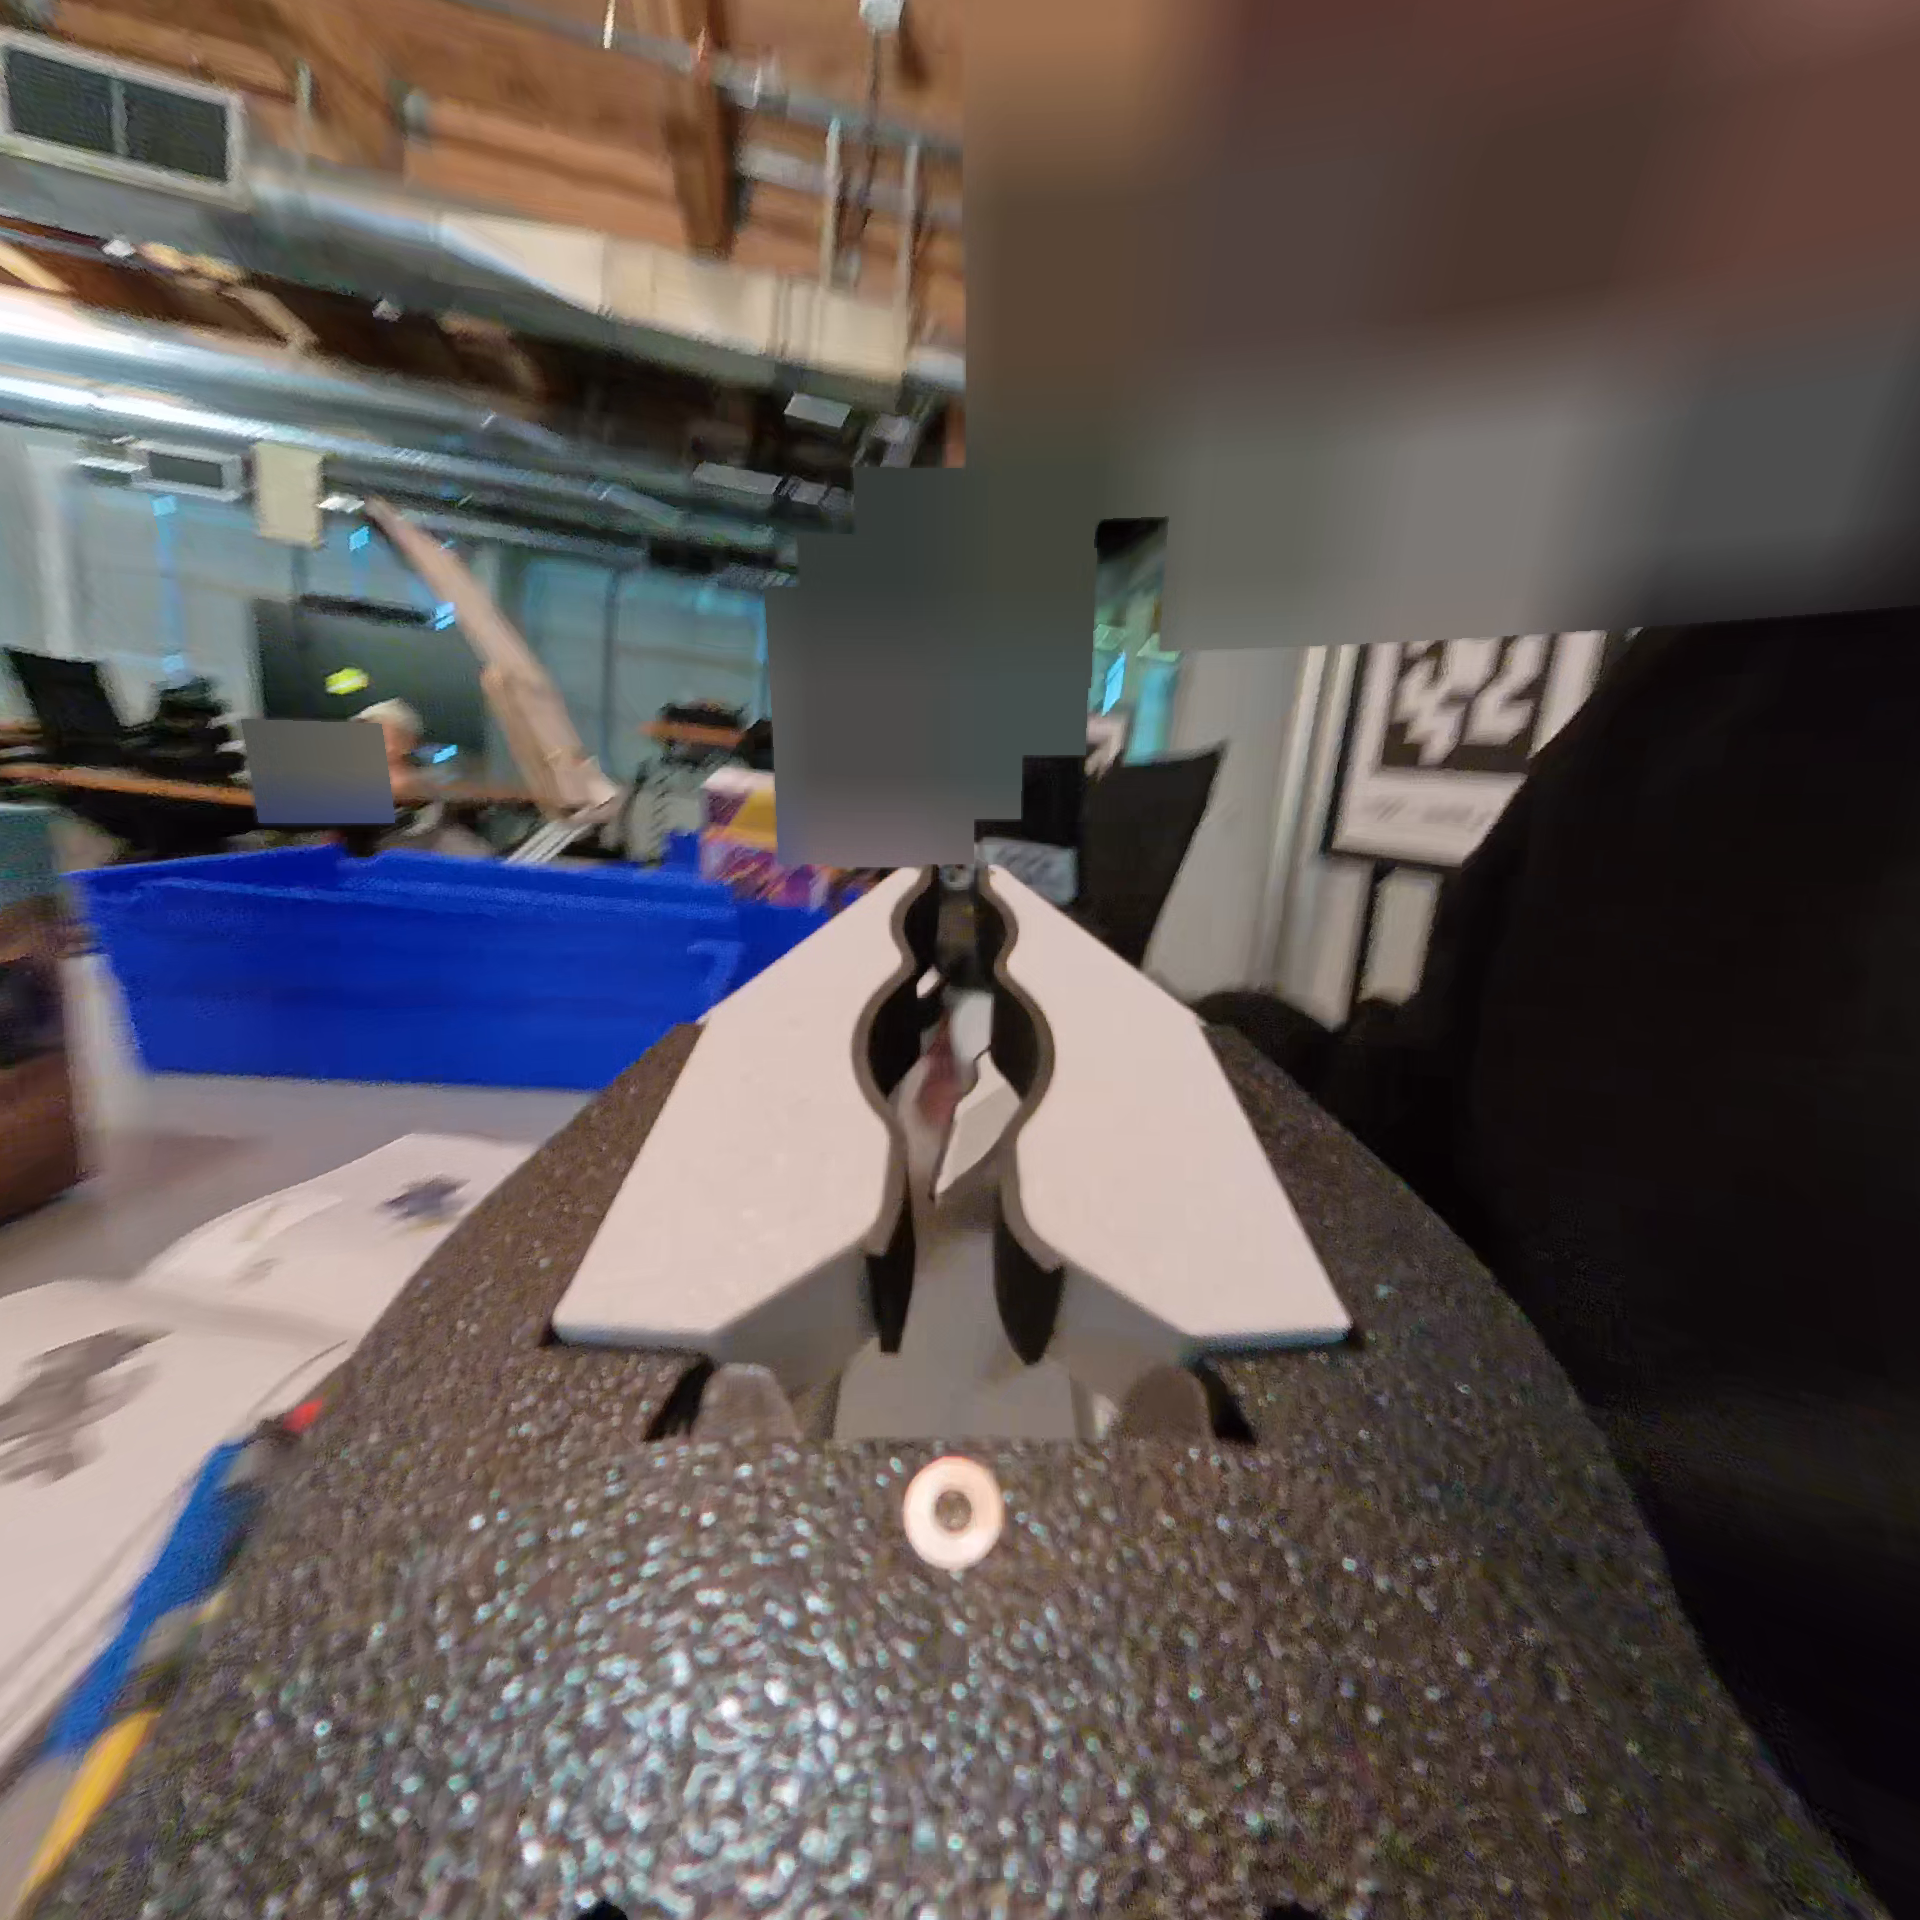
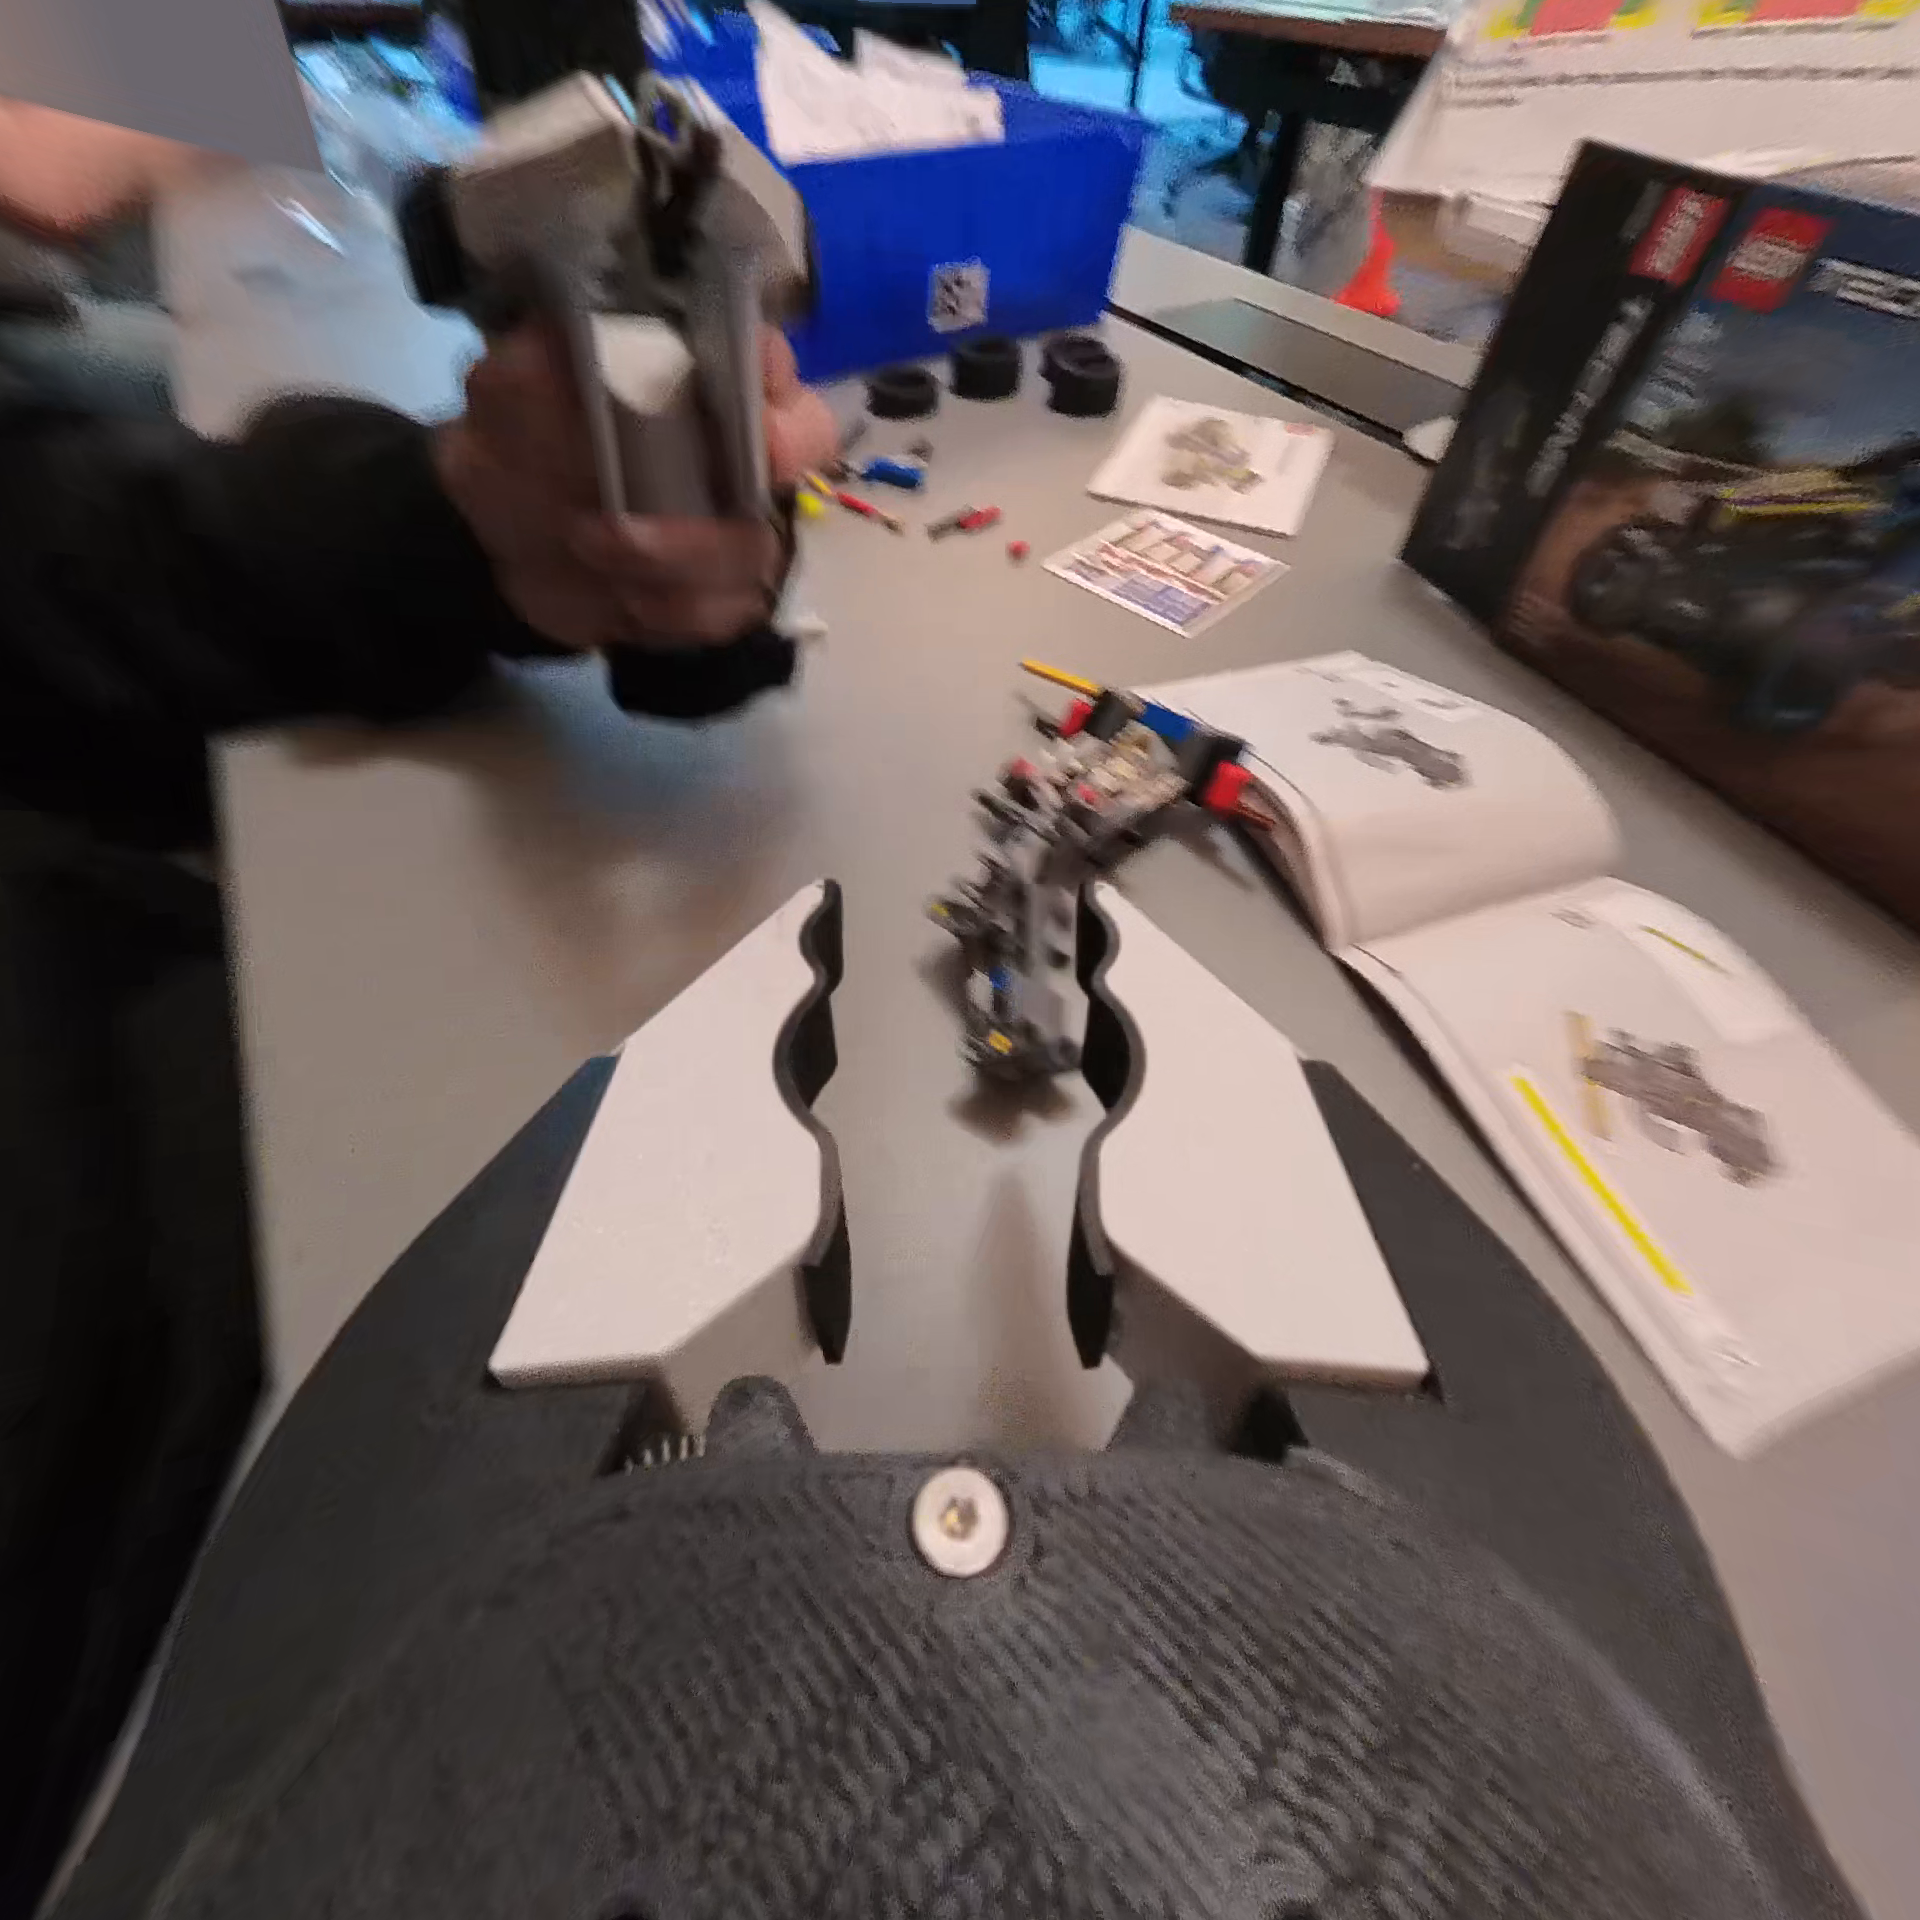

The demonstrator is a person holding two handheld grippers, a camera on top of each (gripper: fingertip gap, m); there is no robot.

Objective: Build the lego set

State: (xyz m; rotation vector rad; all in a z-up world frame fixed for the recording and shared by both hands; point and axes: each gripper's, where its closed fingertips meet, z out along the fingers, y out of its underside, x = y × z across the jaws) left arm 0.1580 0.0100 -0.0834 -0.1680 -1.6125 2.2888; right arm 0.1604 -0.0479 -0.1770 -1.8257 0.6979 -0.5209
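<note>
My right gripper (image 2: 958, 899) is open and empty, low over the grey table (image 2: 520, 987). The partly built lego model (image 2: 1049, 883), grey with red, blue and yellow parts, lies just beyond and between its fingertips, close to the right finger. My left gripper (image 1: 951, 883) is shut, with a small dark lego piece (image 1: 958, 878) pinched at its tips. It is raised off the table and points level across the room. It also shows in the right wrist view (image 2: 665, 166), held up by a hand at the upper left. Both views are blurred.
An open instruction booklet (image 2: 1455, 831) lies right of the model, and the lego box (image 2: 1714, 416) stands behind it. A blue bin (image 2: 966, 229), three black tyres (image 2: 987, 369), loose small pieces (image 2: 894, 488) and two printed sheets (image 2: 1210, 468) lie farther back. A black sleeve (image 2: 208, 582) crosses the left. Tip to tip, the grippers are about 12 cm apart.
</note>
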